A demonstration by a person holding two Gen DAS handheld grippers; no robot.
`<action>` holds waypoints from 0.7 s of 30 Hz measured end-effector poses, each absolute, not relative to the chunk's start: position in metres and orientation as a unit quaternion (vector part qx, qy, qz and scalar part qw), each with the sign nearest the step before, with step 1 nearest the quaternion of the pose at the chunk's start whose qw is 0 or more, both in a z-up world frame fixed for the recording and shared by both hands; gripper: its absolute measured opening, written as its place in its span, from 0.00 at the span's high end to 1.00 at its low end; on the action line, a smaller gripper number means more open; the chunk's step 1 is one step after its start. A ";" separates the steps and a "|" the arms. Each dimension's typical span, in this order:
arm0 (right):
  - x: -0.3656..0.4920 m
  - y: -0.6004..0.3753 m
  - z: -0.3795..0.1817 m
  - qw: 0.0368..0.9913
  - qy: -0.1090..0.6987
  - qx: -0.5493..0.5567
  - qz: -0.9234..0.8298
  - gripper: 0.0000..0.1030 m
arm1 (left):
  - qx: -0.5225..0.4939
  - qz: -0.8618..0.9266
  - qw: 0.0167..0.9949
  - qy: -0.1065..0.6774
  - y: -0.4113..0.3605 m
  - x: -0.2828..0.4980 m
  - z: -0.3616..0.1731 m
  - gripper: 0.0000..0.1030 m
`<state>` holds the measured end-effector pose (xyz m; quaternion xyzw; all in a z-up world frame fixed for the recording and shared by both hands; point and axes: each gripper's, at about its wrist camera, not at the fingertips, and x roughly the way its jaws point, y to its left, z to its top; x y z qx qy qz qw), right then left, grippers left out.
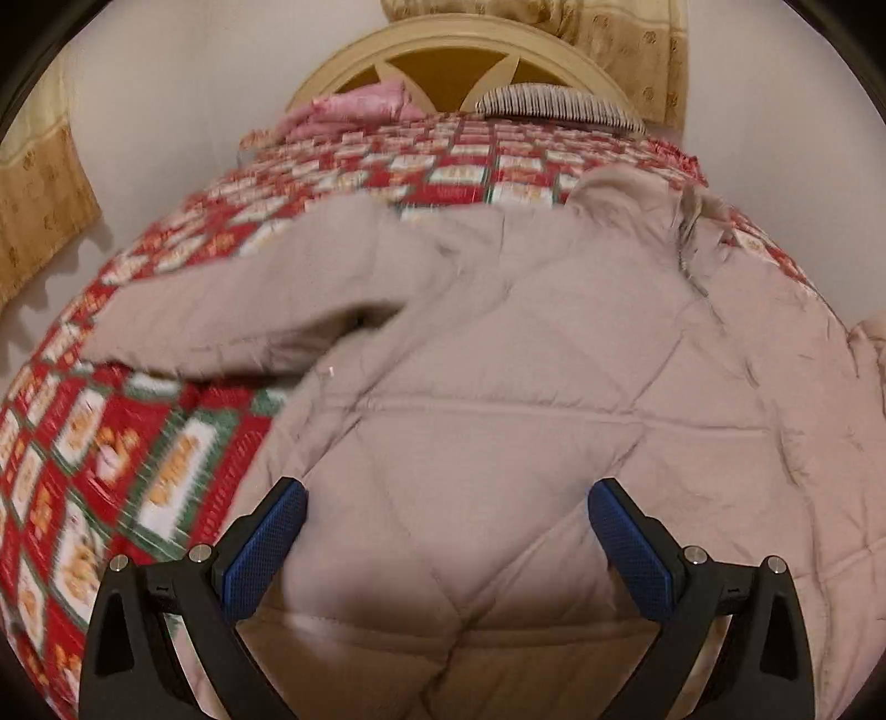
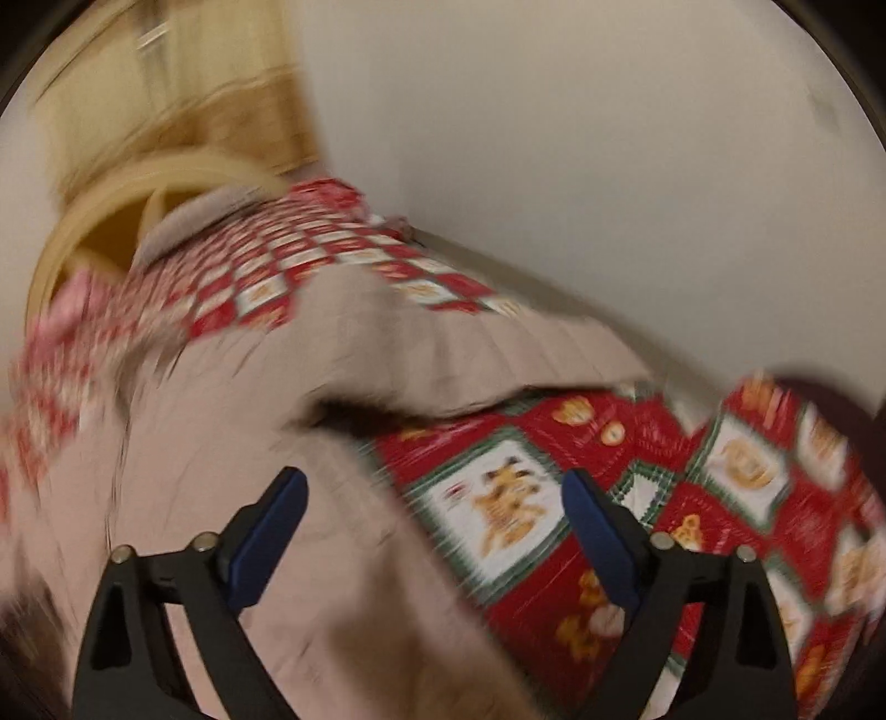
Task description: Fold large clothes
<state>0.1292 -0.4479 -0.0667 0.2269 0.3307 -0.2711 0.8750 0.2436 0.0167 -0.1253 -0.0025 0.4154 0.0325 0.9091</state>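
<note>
1. Bed (image 1: 166,459): your carrier here, covered by a red, green and white patchwork quilt. A rounded cream headboard (image 1: 459,50) stands at its far end.
2. Beige quilted coat (image 1: 498,354): lies spread flat on the bed, reaching to the near edge. One sleeve (image 1: 232,315) runs out toward the bed's left edge, the other (image 2: 470,354) toward the right edge, by the wall.
3. Striped pillow (image 1: 559,102) and pink bedding (image 1: 354,108): at the headboard end, well apart from the coat.
4. Your left hand-held gripper (image 1: 446,512): jaws wide apart above the coat's lower part, nothing between the pads.
5. Your right hand-held gripper (image 2: 434,501): jaws apart over the coat's right-hand edge and the bare quilt, gripping nothing. View blurred.
</note>
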 end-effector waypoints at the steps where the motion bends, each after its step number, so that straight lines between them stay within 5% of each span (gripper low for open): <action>1: 0.128 -0.476 -0.075 0.860 0.333 0.274 -0.273 0.13 | -0.003 0.034 0.910 0.413 0.016 0.243 -0.126 0.01; 8: 0.131 -0.580 -0.130 0.769 0.342 0.447 -0.304 0.23 | 0.023 0.043 0.907 0.419 0.007 0.248 -0.136 0.01; 18: 0.173 -0.612 -0.142 0.734 0.360 0.410 -0.405 0.22 | 0.037 0.055 0.903 0.424 0.003 0.255 -0.140 0.01; 21: 0.177 -0.613 -0.141 0.727 0.374 0.380 -0.433 0.50 | 0.035 0.053 0.903 0.425 0.004 0.255 -0.140 0.01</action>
